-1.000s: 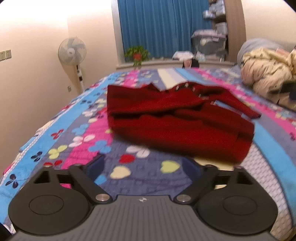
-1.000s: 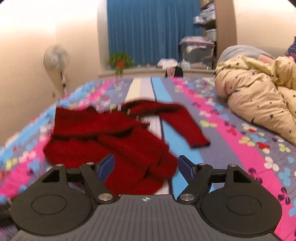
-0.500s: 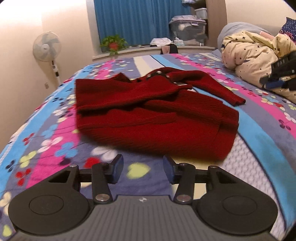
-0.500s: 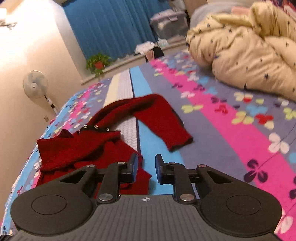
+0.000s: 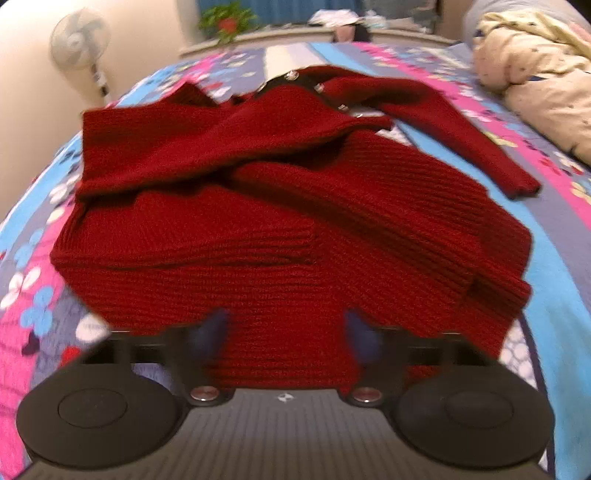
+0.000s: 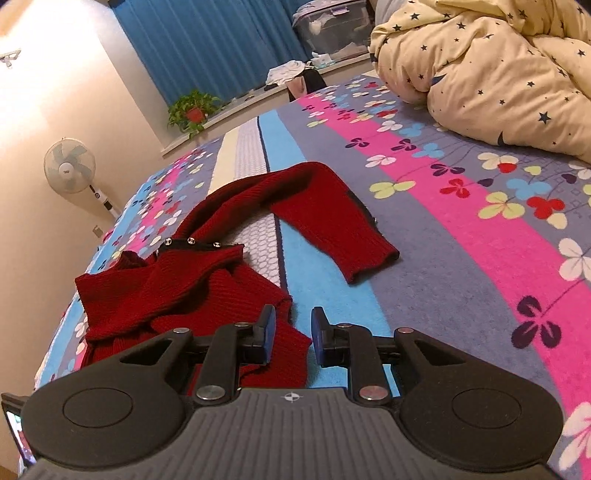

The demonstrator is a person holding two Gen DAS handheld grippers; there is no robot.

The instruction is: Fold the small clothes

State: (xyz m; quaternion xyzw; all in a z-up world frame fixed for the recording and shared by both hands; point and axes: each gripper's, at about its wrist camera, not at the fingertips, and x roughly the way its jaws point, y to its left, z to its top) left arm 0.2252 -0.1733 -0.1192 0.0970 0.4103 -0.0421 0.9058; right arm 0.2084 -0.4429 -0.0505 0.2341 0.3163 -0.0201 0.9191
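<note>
The red cardigan [image 5: 280, 206] lies rumpled on the flowered bedspread [image 5: 554, 280], its body near, its collar far, one sleeve [image 6: 332, 218] stretched out to the right. Its long axis runs away from both tongs. The left gripper [image 5: 288, 332] is the nearer: its jaws have just been closing and now sit narrow over the near hem, knit between them, though blur hides whether they pinch it. The right gripper [image 6: 291, 328] stands narrow too, empty, at the hem's right corner, with the loose sleeve ahead. A starred quilt [image 6: 498, 74] is heaped beyond. A lidded storage box [image 6: 332, 26] by the curtain [image 6: 207, 48] holds pale items I cannot identify.
</note>
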